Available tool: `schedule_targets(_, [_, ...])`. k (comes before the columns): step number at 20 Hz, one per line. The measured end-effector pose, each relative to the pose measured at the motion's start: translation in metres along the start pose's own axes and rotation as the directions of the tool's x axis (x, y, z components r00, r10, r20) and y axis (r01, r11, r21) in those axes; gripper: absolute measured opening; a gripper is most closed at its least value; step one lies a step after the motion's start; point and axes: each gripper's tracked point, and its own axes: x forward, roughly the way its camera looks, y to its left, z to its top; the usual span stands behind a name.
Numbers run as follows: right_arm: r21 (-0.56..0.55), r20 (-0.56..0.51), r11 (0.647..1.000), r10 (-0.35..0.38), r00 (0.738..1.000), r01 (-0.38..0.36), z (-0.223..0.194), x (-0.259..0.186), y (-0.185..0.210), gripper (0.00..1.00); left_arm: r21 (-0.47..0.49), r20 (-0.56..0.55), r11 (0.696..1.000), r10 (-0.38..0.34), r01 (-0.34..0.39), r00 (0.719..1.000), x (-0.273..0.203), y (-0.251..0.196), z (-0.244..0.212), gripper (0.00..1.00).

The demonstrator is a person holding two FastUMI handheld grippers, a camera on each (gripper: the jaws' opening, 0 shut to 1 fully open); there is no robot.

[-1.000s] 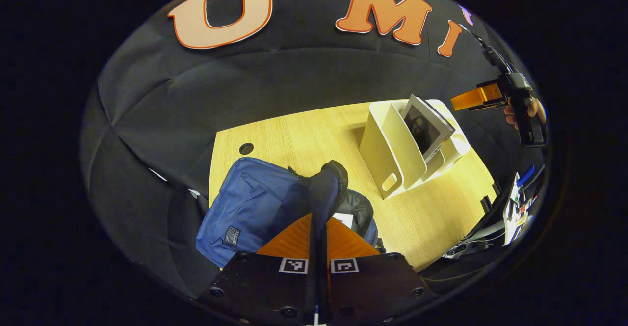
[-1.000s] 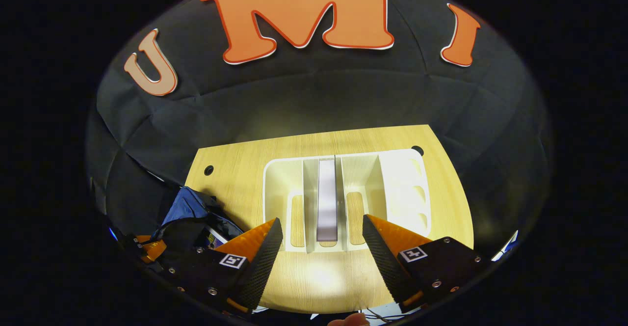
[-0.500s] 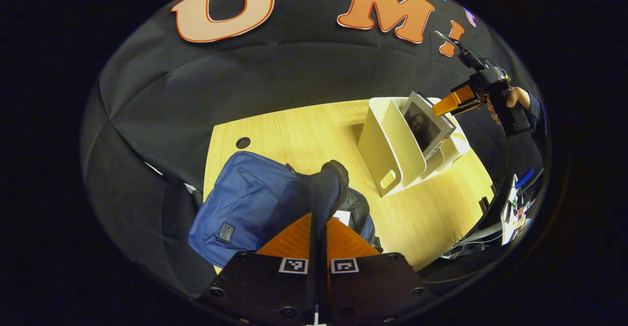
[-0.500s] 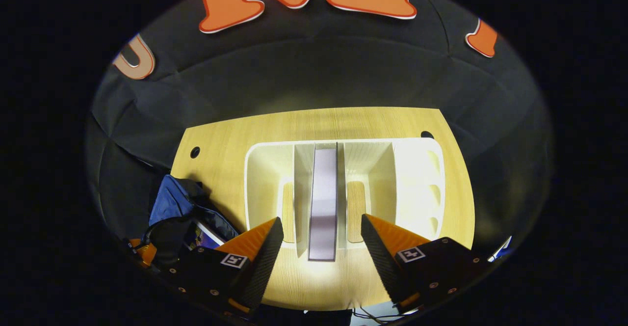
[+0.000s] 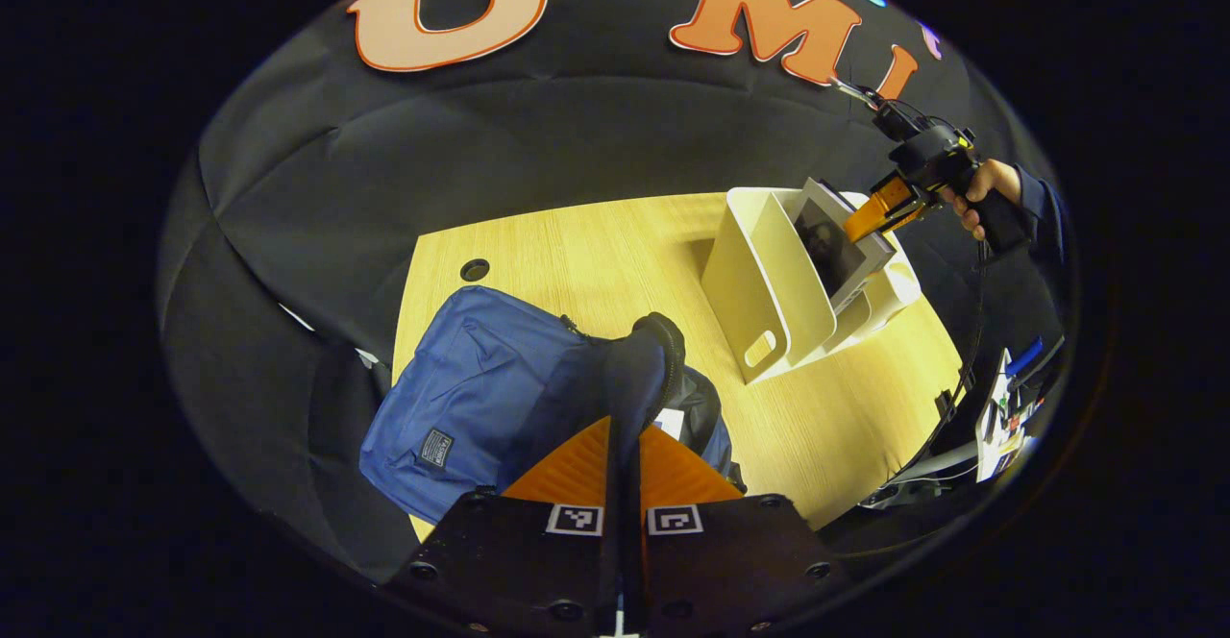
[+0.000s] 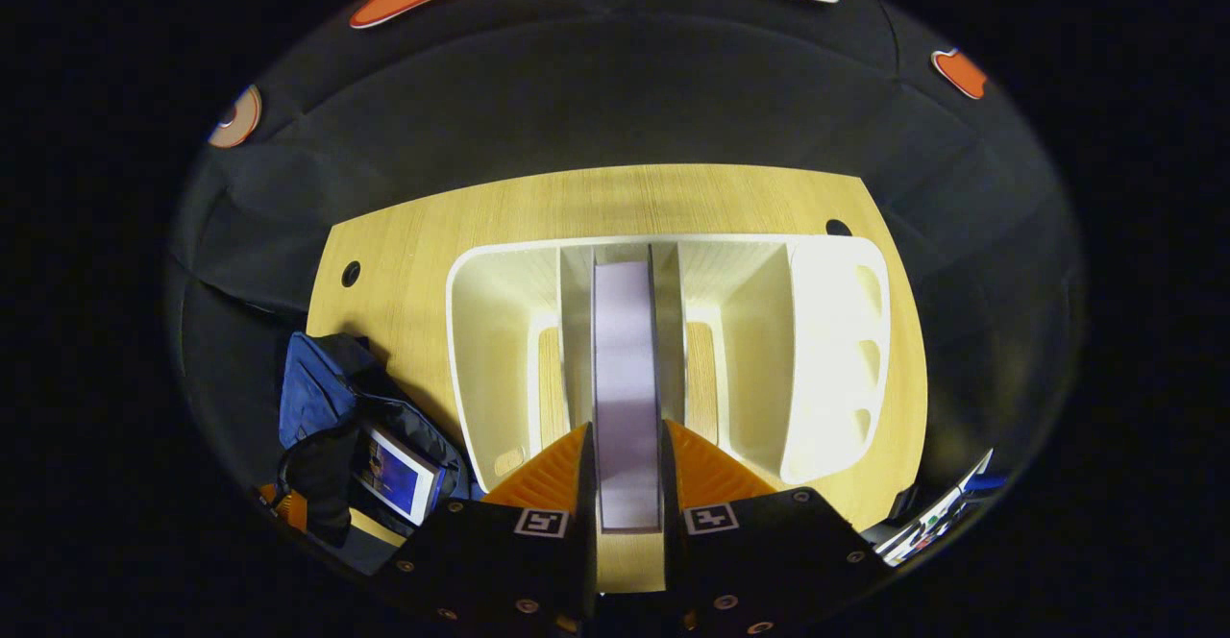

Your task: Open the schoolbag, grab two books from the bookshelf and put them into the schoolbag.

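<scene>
Over at the right end of the table, right gripper clamped on the near edge of 1 book standing in the middle slot of the white bookshelf. Book's long axis running straight away from the fingers, so probably just needs a pull back toward the near side, then left to the schoolbag. Left gripper pinching the bag's dark flap, holding it open. 1 book already inside. So 2 books, 1 bag, 1 shelf.
</scene>
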Motion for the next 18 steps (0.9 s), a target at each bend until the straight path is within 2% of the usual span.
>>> schedule_targets(4, [0.006,0.027,1.0,0.019,0.999,-0.019,0.004,-0.022,-0.015,0.25,0.001,-0.007,1.0,-0.002,0.002,1.0,-0.004,-0.002,-0.001,0.03])
schedule_targets(8, [-0.028,0.099,0.998,0.052,0.994,-0.049,0.011,-0.068,-0.026,0.24,0.007,-0.006,1.0,0.001,-0.001,1.0,-0.004,-0.003,0.001,0.03])
schedule_targets(15, [-0.082,0.215,0.99,0.129,0.968,-0.113,0.006,-0.146,-0.028,0.24,0.033,-0.008,0.999,0.014,-0.014,1.0,-0.006,-0.003,0.007,0.03])
schedule_targets(18, [-0.09,0.239,0.98,0.192,0.952,-0.175,-0.008,-0.167,-0.019,0.24,0.035,-0.008,0.999,0.018,-0.018,1.0,-0.008,-0.003,0.007,0.03])
